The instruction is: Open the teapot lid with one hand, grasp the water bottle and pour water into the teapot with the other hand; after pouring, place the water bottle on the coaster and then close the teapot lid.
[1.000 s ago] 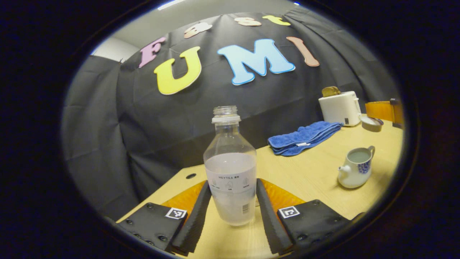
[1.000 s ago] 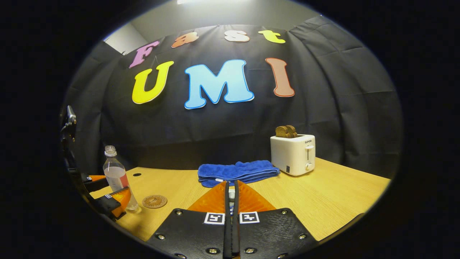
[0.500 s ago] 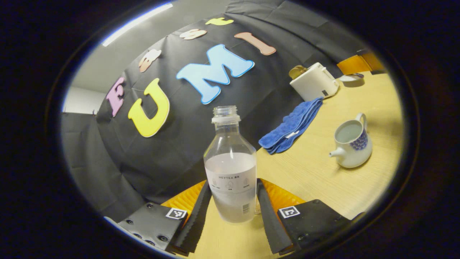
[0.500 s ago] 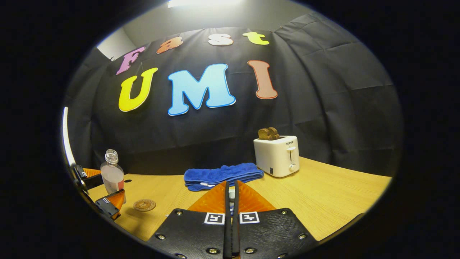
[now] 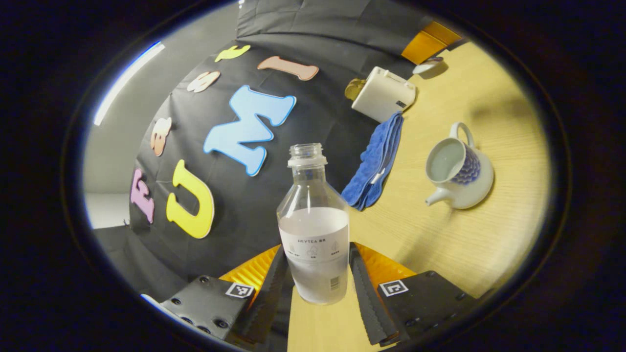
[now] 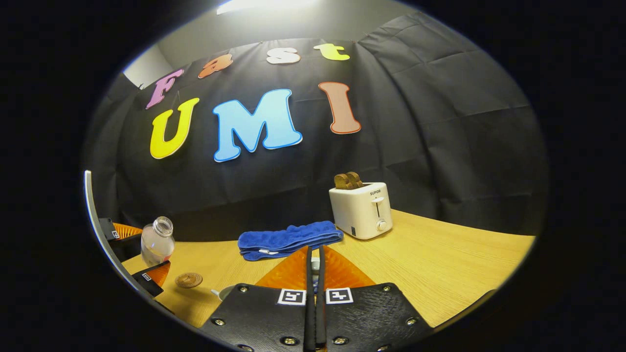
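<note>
**Bottle gripped and tipping, teapot standing open**

In the left gripper view, the left gripper (image 5: 317,286) is holding the water bottle (image 5: 314,230) at lower centre of the frame, both fingers (image 5: 272,288) pressing against its lower sides. The bottle is uncapped and about half full, and its open neck is pointing up the middle of the frame. The whole scene is appearing rolled in this view, with the counter (image 5: 494,88) running up the right side of the frame. The teapot (image 5: 459,168) is sitting on the counter at right of centre, well apart from the bottle, its lid off, its mouth open and its spout pointing toward the lower left. A blue towel (image 5: 375,166) is lying folded between bottle and teapot, farther back, and a white toaster (image 5: 384,95) is standing just beyond it at upper right.

In the right gripper view, the right gripper (image 6: 315,274) is showing at bottom centre with its fingers (image 6: 307,313) drawn together to a narrow slit; something small and pale is sitting pinched between them near the tips, though what it is cannot be told. At lower left of this frame the bottle (image 6: 156,240) is leaning, held by the other gripper (image 6: 131,259), and a round brown coaster (image 6: 189,280) is lying bare on the counter just beside it. The towel (image 6: 288,239) and the toaster (image 6: 361,210), with toast sticking up, are sitting at centre.
</note>
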The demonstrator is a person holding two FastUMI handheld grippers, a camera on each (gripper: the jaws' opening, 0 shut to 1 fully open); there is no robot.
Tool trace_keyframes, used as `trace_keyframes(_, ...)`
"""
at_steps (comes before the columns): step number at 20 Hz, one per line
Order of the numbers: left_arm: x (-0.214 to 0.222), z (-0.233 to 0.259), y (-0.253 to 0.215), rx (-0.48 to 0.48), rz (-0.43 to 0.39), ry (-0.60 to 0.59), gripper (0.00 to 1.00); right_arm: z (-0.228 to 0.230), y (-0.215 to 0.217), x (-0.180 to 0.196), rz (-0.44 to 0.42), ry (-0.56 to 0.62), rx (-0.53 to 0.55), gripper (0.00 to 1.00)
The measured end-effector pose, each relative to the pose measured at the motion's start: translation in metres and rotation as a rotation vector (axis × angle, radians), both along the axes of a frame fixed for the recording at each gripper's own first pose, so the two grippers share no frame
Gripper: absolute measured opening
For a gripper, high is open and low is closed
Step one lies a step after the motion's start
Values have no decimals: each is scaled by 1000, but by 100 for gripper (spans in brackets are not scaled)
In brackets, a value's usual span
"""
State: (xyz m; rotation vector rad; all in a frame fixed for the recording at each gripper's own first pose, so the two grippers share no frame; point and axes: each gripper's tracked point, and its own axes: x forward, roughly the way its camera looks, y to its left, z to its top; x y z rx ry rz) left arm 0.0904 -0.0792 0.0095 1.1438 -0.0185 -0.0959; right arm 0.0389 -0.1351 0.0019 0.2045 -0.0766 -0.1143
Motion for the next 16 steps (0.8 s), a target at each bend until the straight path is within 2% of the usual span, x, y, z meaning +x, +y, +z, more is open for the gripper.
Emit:
trace_keyframes(4,1,-3,-12,129,-23,12,83,-2,-6,-3,1,-1,30,1)
trace_keyframes(11,3,-2,-22,288,-51,12,84,-5,-10,-3,4,2,46,1)
trace_keyframes(16,2,-4,-24,434,-76,9,83,-7,-10,-2,6,9,59,1)
